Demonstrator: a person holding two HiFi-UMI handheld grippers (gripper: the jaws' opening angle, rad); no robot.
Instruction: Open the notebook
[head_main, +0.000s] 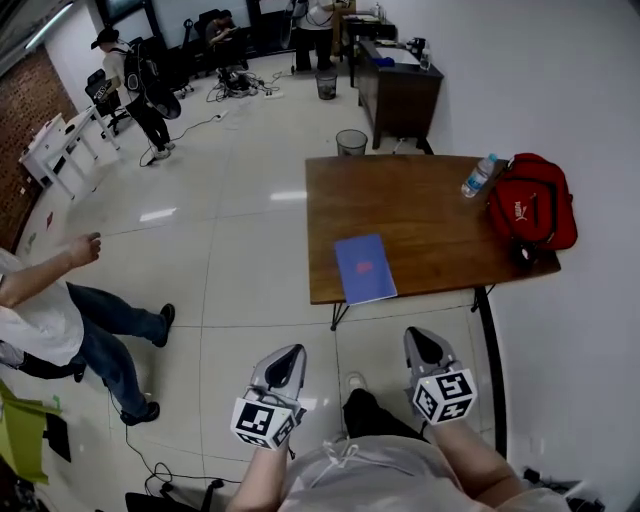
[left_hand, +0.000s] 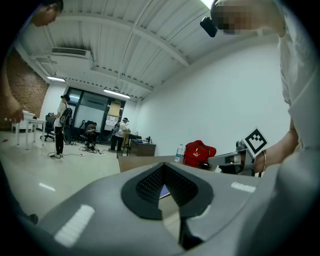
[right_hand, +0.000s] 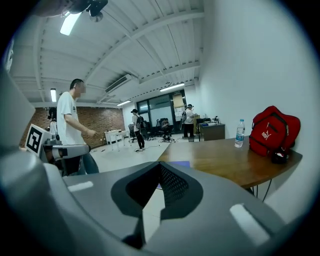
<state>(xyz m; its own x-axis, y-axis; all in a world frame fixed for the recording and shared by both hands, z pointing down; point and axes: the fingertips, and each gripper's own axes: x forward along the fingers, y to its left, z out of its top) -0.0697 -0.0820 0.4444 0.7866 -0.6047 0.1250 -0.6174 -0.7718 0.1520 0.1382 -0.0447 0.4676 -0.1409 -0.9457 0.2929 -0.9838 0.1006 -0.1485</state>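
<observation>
A closed blue notebook (head_main: 364, 268) lies flat on the brown wooden table (head_main: 420, 210), near its front left corner. Both grippers hang well short of the table, close to my body and above the floor. My left gripper (head_main: 295, 351) points toward the table with its jaws together and nothing in them. My right gripper (head_main: 416, 334) stands the same way, shut and empty, about level with the left. In the left gripper view a sliver of the notebook (left_hand: 164, 191) shows behind the left gripper (left_hand: 162, 166). In the right gripper view the notebook (right_hand: 180, 163) peeks over the right gripper (right_hand: 159, 165).
A red bag (head_main: 532, 200) and a water bottle (head_main: 478, 176) sit at the table's far right. A white wall runs along the right. A person (head_main: 60, 310) stands on the tiled floor at left. A waste bin (head_main: 351, 142) and a dark desk (head_main: 398, 85) lie beyond the table.
</observation>
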